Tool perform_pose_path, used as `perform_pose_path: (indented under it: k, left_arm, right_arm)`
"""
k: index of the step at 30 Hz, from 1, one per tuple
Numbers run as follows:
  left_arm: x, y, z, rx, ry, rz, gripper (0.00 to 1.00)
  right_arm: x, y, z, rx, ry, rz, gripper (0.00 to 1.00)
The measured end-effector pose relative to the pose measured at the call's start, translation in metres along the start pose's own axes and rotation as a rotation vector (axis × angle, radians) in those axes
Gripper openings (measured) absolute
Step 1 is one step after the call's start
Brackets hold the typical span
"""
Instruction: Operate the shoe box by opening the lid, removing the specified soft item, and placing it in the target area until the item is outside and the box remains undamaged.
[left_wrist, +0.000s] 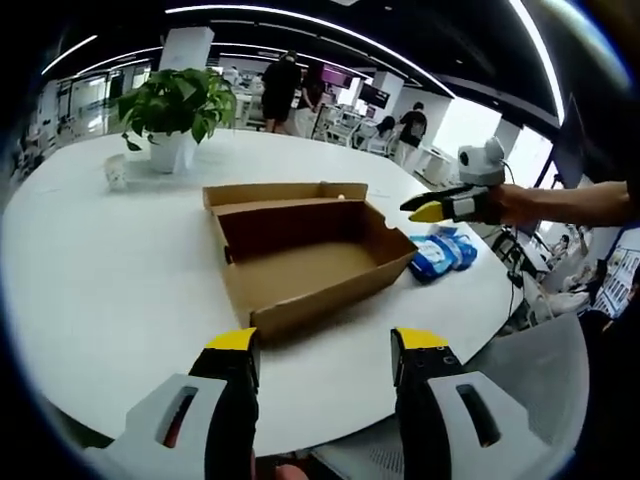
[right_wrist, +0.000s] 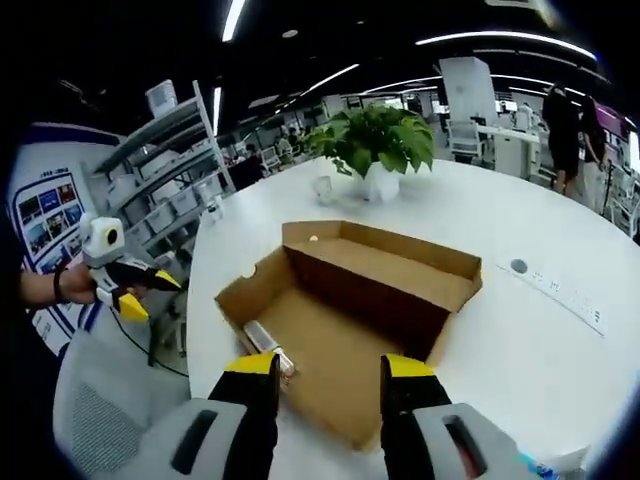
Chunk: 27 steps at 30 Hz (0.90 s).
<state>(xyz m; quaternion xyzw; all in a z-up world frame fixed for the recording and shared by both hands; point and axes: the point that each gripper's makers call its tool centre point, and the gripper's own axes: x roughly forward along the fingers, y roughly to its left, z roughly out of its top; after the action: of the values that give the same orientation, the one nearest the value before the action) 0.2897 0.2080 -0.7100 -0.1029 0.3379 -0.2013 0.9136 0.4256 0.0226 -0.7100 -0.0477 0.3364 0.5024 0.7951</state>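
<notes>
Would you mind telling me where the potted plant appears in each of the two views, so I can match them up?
Left gripper view: the potted plant stands at upper left, on the white table beyond the open cardboard box.
Right gripper view: the potted plant stands at top centre, beyond the box's far wall.
Shared landmark: the open cardboard box, lying between the plant and the camera in both.

Each tool, the left tool (left_wrist: 325, 345) and the right tool (right_wrist: 328, 372), has two black jaws capped in yellow on pale grey housings with dark slots, and a dark band circles the wrist of the hand (right_wrist: 75, 283).
</notes>
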Motion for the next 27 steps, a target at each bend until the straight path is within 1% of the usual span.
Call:
perform_pose_path:
  k: [3, 10, 14, 18, 23, 27]
  left_arm:
    - [0.001, 0.0, -0.003, 0.005, 0.011, 0.001, 0.53]
    - [0.007, 0.001, -0.001, 0.013, 0.021, -0.012, 0.53]
    - [0.01, 0.001, 0.005, 0.033, 0.025, -0.017, 0.53]
    - [0.013, 0.002, 0.014, 0.06, 0.03, -0.026, 0.53]
    - [0.021, 0.004, 0.027, 0.114, 0.046, -0.035, 0.53]
    - [0.031, 0.007, 0.035, 0.164, 0.071, -0.04, 0.53]
  right_arm:
    - [0.0, 0.006, -0.003, 0.021, -0.014, 0.009, 0.37]
    - [-0.001, 0.009, -0.015, 0.029, -0.002, 0.008, 0.38]
    - [-0.003, 0.01, -0.02, 0.047, -0.007, 0.004, 0.39]
    - [-0.005, 0.014, -0.027, 0.038, 0.004, 0.004, 0.4]
    - [-0.009, 0.019, -0.031, 0.041, 0.001, 0.007, 0.4]
    - [-0.011, 0.022, -0.033, 0.041, -0.009, 0.002, 0.4]
